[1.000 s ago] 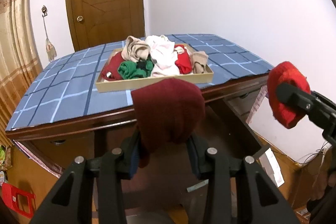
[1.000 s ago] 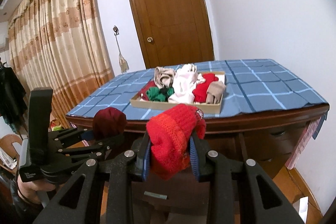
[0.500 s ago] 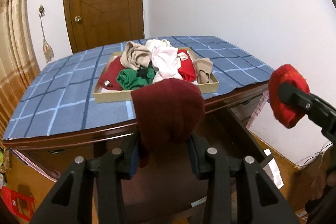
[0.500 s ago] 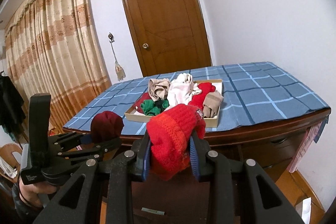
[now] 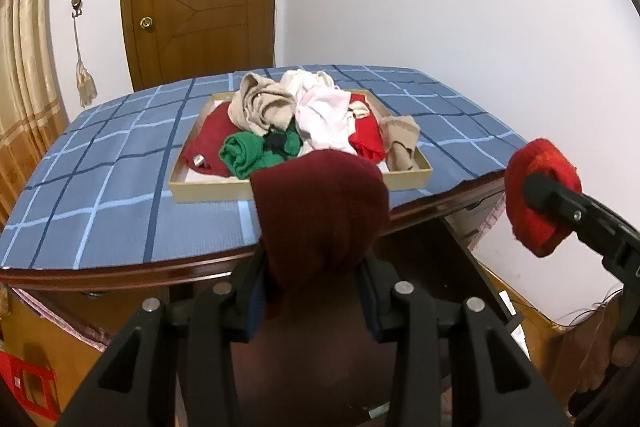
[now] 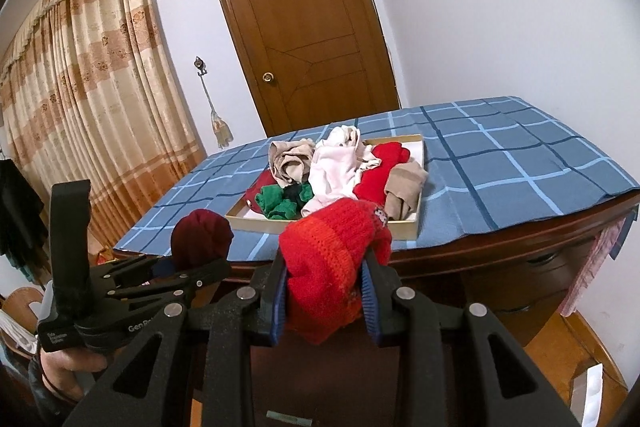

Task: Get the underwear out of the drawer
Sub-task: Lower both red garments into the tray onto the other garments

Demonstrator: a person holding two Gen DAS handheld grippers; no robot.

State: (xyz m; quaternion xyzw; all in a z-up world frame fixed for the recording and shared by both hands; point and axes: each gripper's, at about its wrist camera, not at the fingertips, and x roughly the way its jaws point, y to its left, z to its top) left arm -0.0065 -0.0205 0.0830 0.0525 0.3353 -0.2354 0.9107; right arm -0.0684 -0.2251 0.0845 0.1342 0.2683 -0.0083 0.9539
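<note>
My left gripper [image 5: 316, 301] is shut on a dark maroon garment [image 5: 320, 211], which bulges up between the blue pads. My right gripper [image 6: 326, 301] is shut on a bright red knitted garment [image 6: 332, 255]. Each gripper shows in the other's view: the right gripper [image 5: 532, 187] with its red bundle at the right edge, the left gripper [image 6: 188, 263] with its maroon bundle at lower left. Both hang just short of the desk's front edge. Ahead on the blue checked cloth stands a shallow wooden tray [image 5: 224, 189] [image 6: 412, 229] piled with several beige, white, green and red garments.
The wooden desk [image 6: 500, 239] has a dark opening [image 5: 420, 259] under its front edge. A brown door [image 6: 304, 27] stands behind, curtains [image 6: 92, 99] on the left, a white wall on the right. A person's hand [image 6: 68, 371] holds the left gripper. A red stool [image 5: 24, 387] sits low left.
Both grippers have moved toward the desk with their bundles; the tray and tabletop look closer and lower in both views. Grips are unchanged.
</note>
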